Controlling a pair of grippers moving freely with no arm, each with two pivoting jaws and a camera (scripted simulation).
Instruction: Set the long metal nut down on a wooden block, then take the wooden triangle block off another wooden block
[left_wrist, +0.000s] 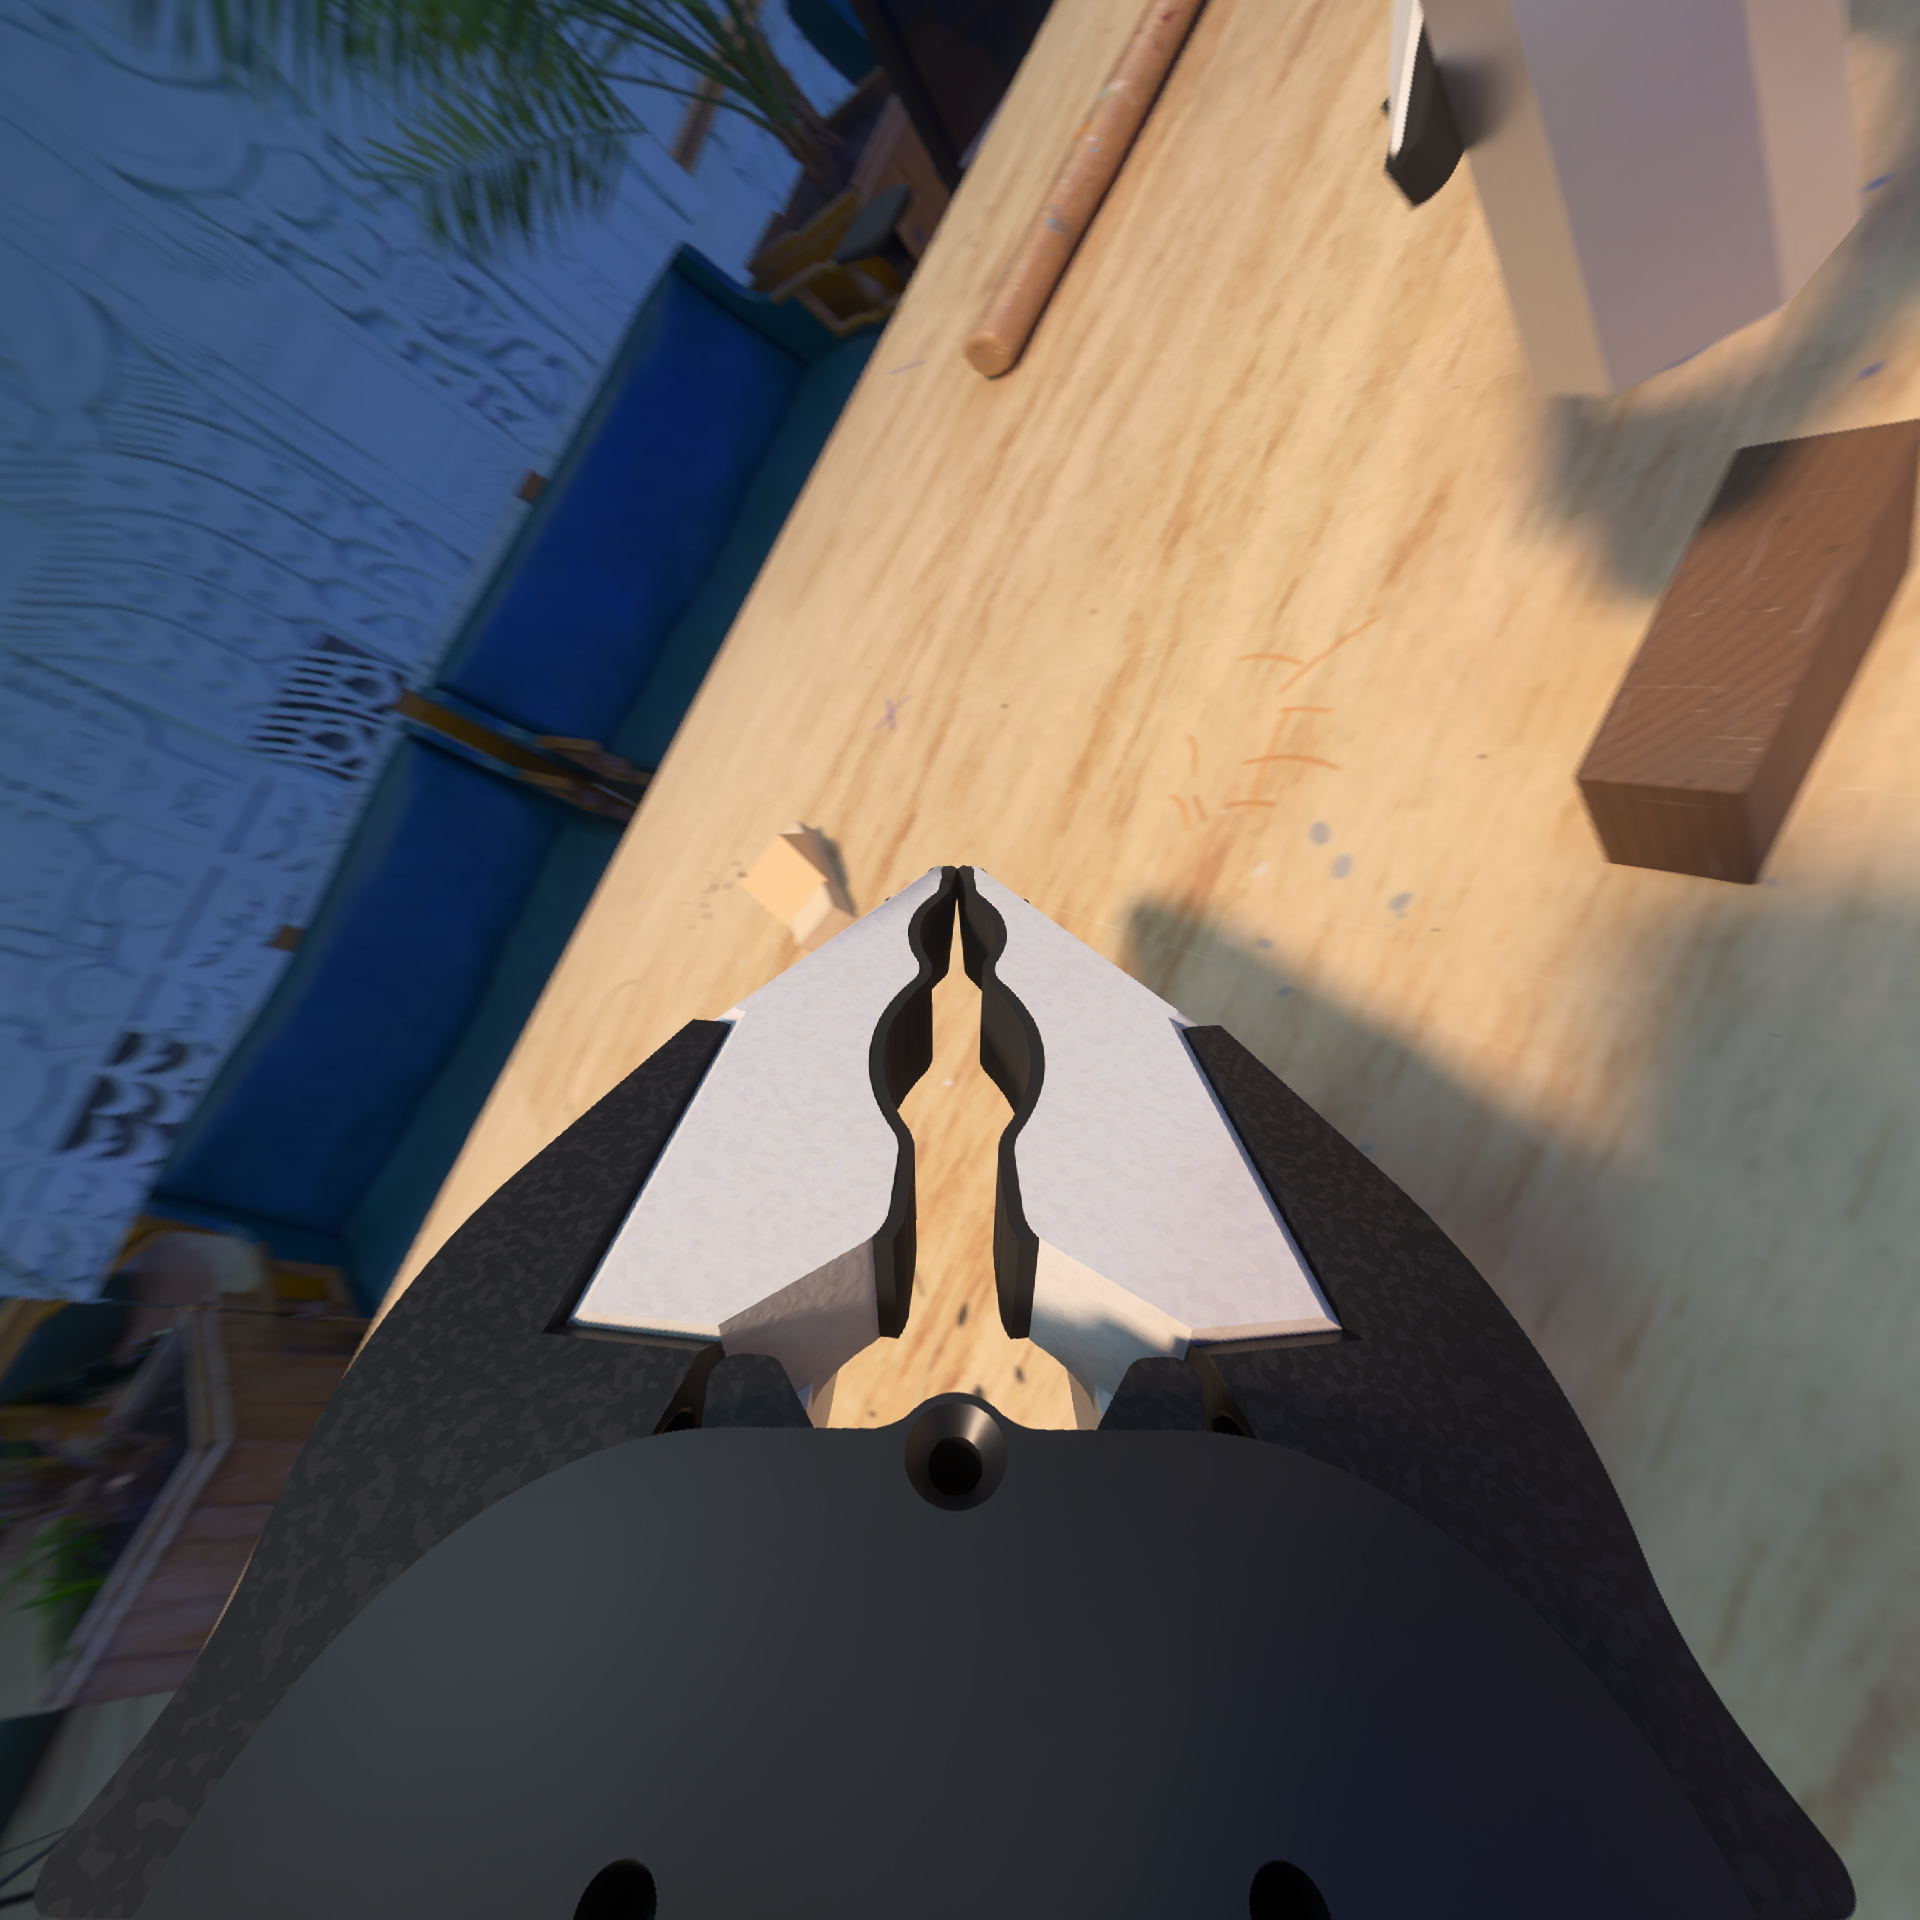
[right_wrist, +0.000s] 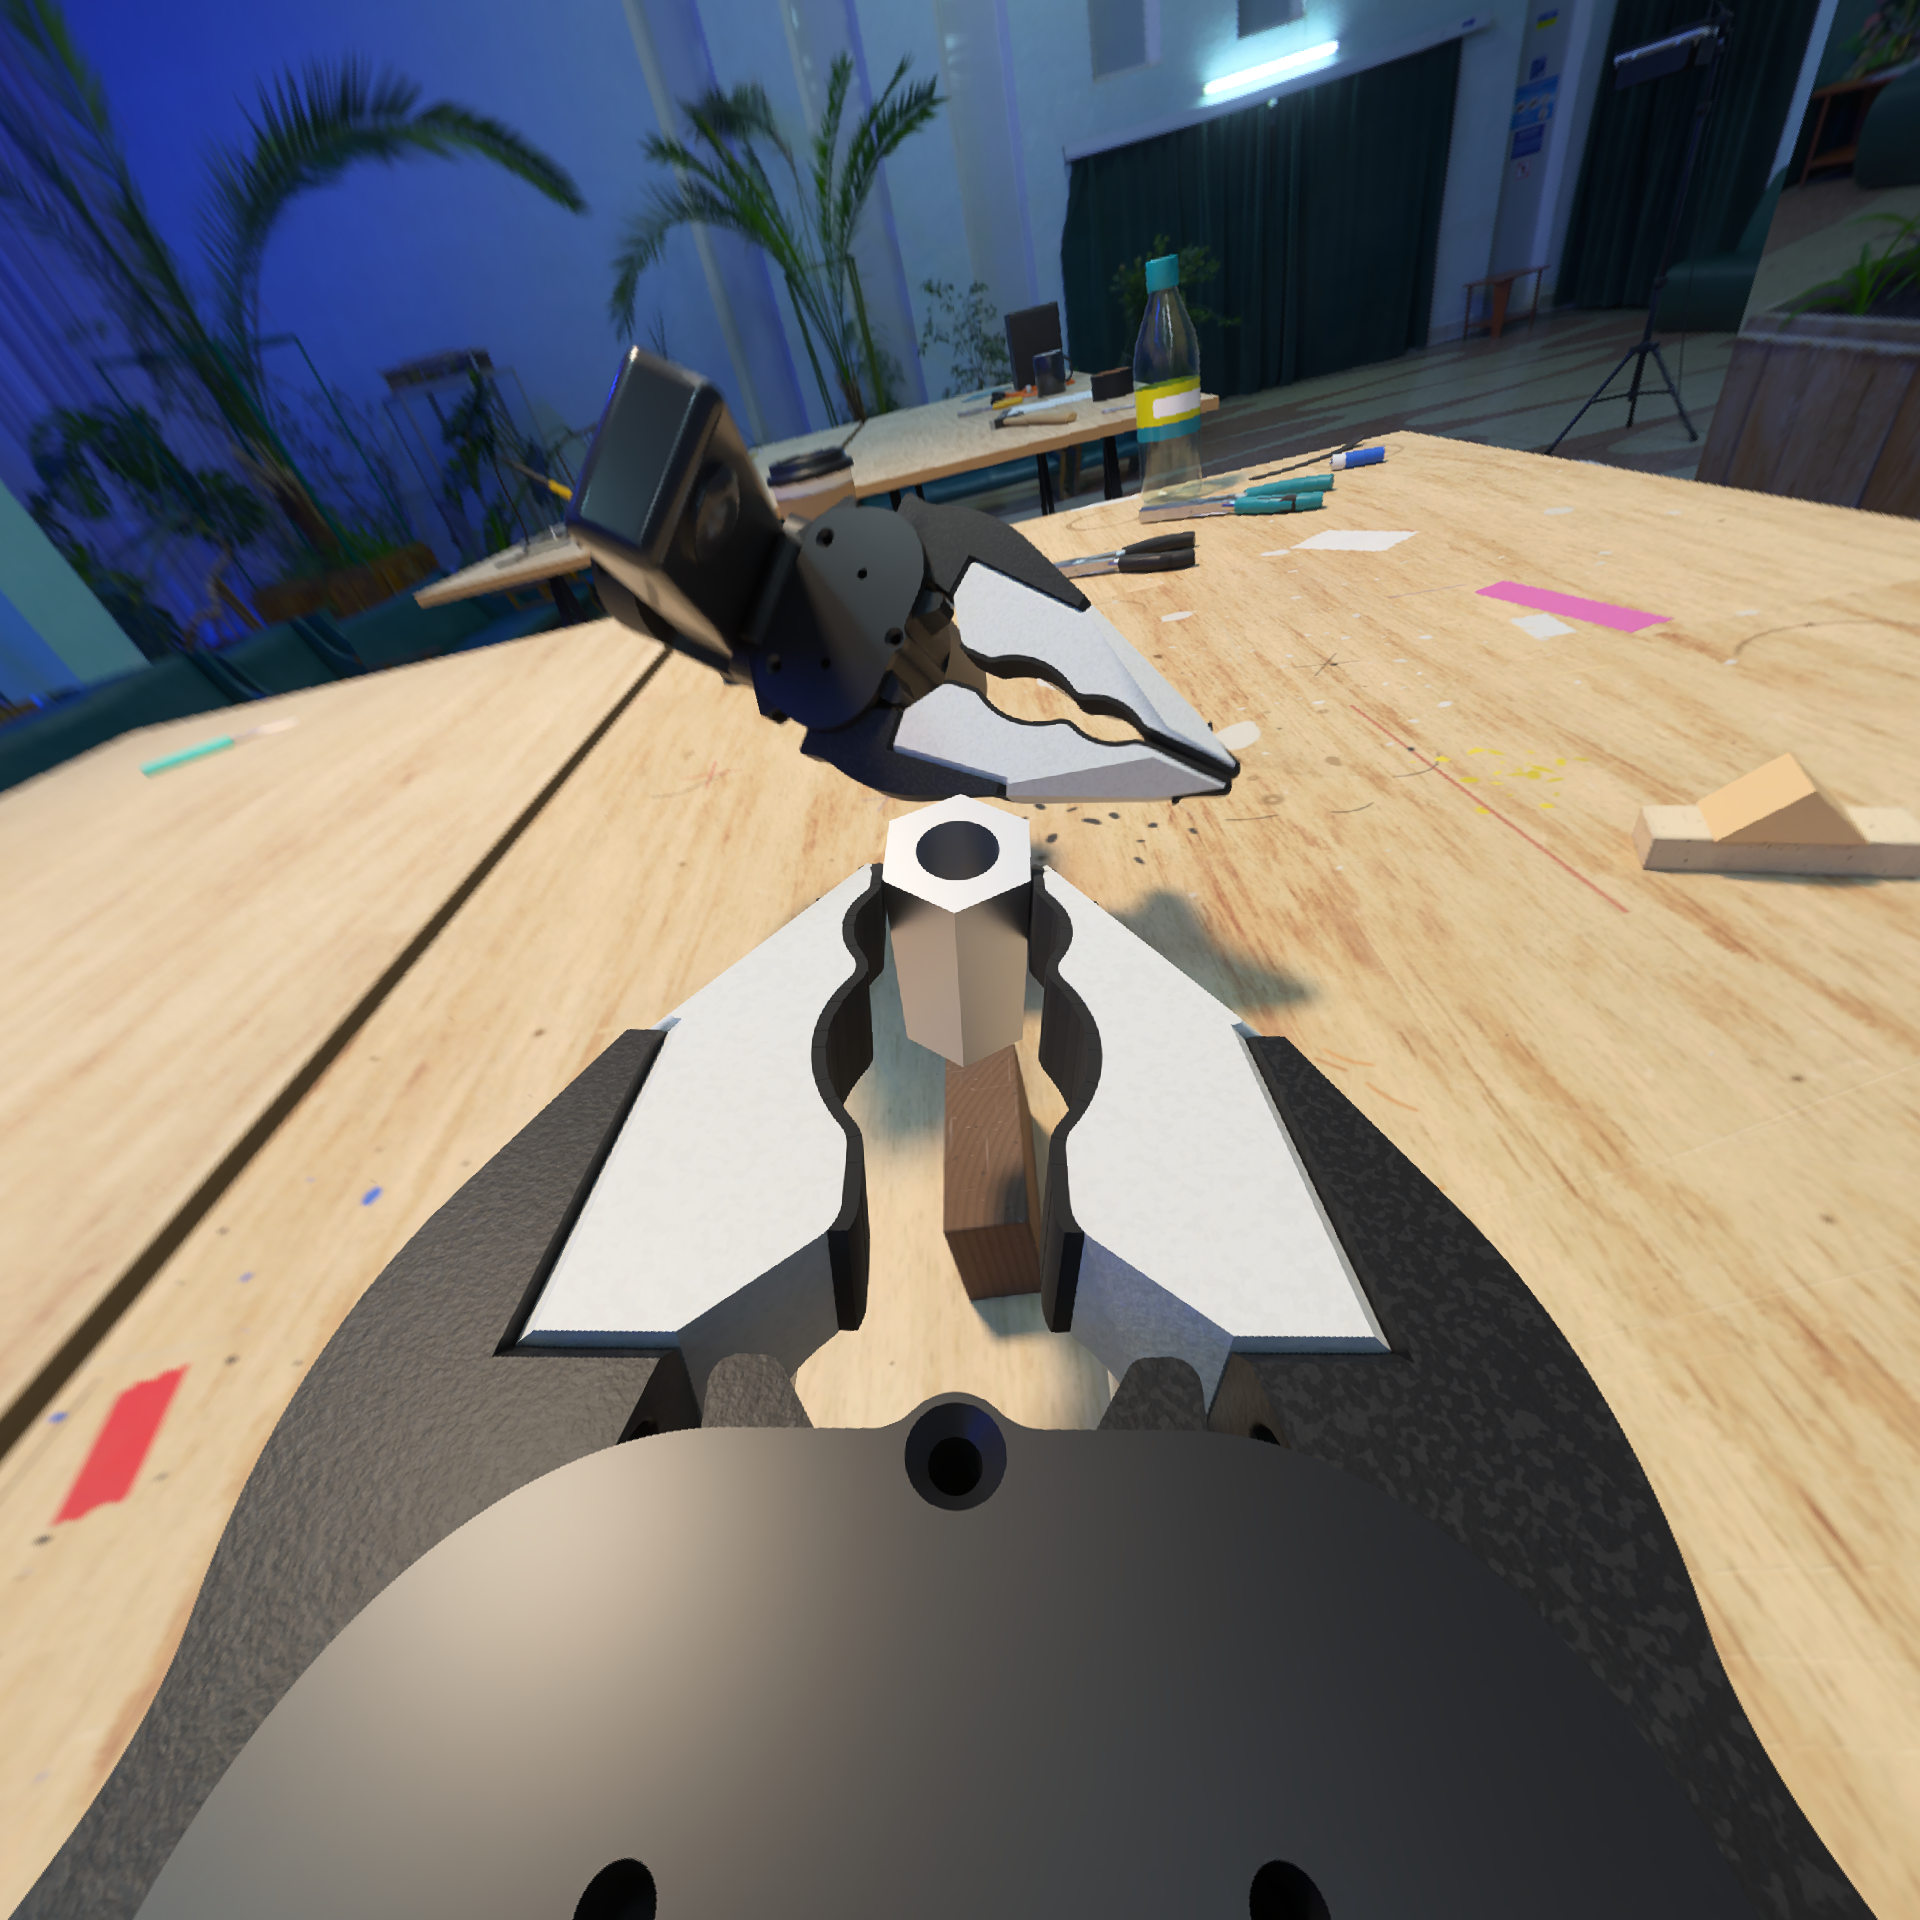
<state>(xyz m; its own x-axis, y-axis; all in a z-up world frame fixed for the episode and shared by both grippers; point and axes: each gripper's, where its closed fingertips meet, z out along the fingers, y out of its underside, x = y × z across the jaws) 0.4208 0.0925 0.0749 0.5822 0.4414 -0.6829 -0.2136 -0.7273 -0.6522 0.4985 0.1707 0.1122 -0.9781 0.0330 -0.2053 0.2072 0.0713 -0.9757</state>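
while clamped upright between the right gripper (right_wrist: 957, 883) fingertips, the long metal nut (right_wrist: 957, 935) hangs over the dark wooden block (right_wrist: 992, 1184).

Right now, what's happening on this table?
Two gripping tools are working over a wooden table. The right tool holds a long metal nut upright between its fingers, above a dark wooden block; whether the nut touches the block is unclear. The left tool hangs nearby, shut and empty. Off to the side, the wooden triangle block sits on a pale flat block, untouched.
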